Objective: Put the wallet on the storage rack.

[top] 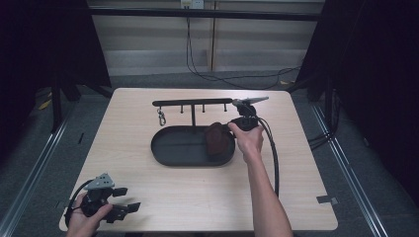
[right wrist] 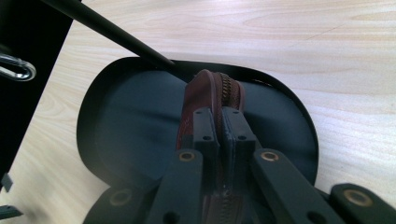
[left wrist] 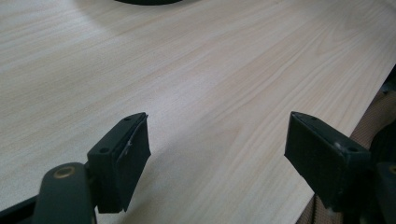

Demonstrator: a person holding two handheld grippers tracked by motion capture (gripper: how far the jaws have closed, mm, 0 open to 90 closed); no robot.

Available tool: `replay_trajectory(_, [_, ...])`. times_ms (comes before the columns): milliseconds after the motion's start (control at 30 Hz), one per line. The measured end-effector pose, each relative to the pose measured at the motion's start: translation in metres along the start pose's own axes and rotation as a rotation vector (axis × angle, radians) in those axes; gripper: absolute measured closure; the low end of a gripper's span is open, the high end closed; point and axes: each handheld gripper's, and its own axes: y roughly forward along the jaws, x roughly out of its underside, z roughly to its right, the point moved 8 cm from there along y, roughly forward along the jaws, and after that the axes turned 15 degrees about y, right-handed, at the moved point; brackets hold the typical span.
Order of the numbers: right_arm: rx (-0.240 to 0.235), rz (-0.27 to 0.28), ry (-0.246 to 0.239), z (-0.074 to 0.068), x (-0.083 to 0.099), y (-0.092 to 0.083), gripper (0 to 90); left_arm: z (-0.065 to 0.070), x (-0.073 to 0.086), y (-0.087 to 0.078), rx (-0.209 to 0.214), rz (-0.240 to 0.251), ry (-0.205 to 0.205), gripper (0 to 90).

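High view: the right gripper sits over the right end of the oval tray, its jaws pinched on a brown zip pouch held on edge in the tray. The rack with its clip stands just behind. The left gripper, jaws spread on nothing, rests by the table's near-left corner, close to the edge, with bare wood between it and the tray.

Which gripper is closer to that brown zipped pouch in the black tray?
The right. The right gripper is clamped on the brown pouch over the tray; the left gripper sits open at the table's near left corner, far off.
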Motion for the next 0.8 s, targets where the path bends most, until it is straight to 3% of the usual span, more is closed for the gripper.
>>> replay_trajectory(300, [-0.022,0.0,0.021,0.012,0.007,0.013,84.6,0.0,0.0,0.0,0.001,-0.001,0.001,21.9])
replay_trajectory(633, [0.012,0.005,0.023,0.025,0.01,0.019,81.5,0.0,0.0,0.0,0.001,-0.001,0.001,22.0])
replay_trajectory(800, [0.021,0.011,0.023,0.025,0.009,0.019,78.7,0.001,0.0,0.0,0.007,-0.002,0.002,21.9])
